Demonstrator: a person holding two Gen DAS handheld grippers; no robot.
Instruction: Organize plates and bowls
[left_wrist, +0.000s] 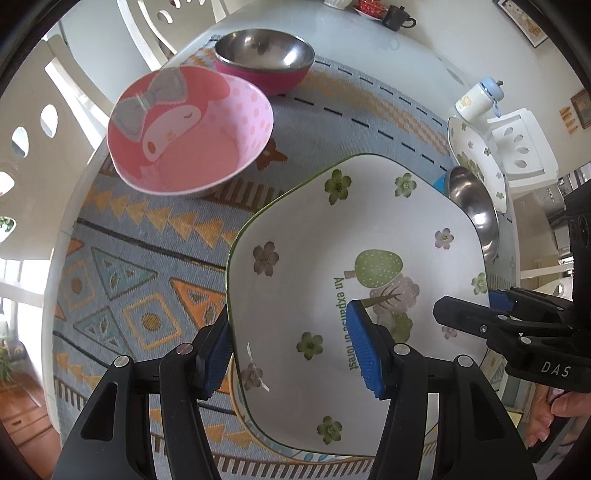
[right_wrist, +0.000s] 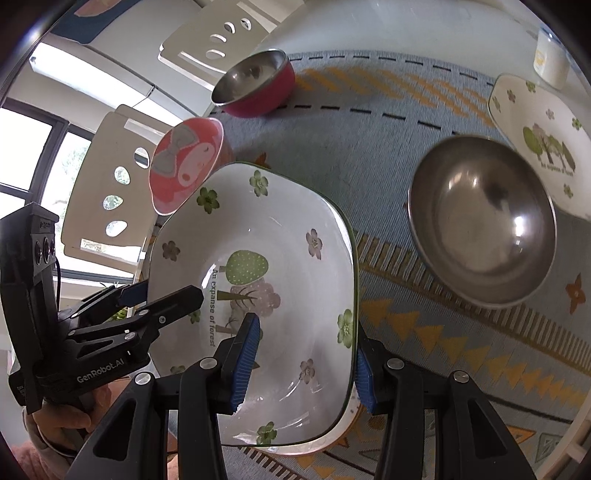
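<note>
We held the flowered plate (left_wrist: 332, 240) between us, our left gripper (left_wrist: 295, 354) clamped over its left rim and our right gripper (right_wrist: 304, 365) over the right rim, one pad inside and one outside on each side. It hung just above another plate (right_wrist: 343, 417) on the patterned mat (left_wrist: 140, 288) covering the counter. The pink bowl (left_wrist: 192, 129) sat beyond it, a magenta steel bowl (left_wrist: 264, 59) farther back, a steel bowl (right_wrist: 484, 221) and a second flowered plate (right_wrist: 543, 140) to the right.
</note>
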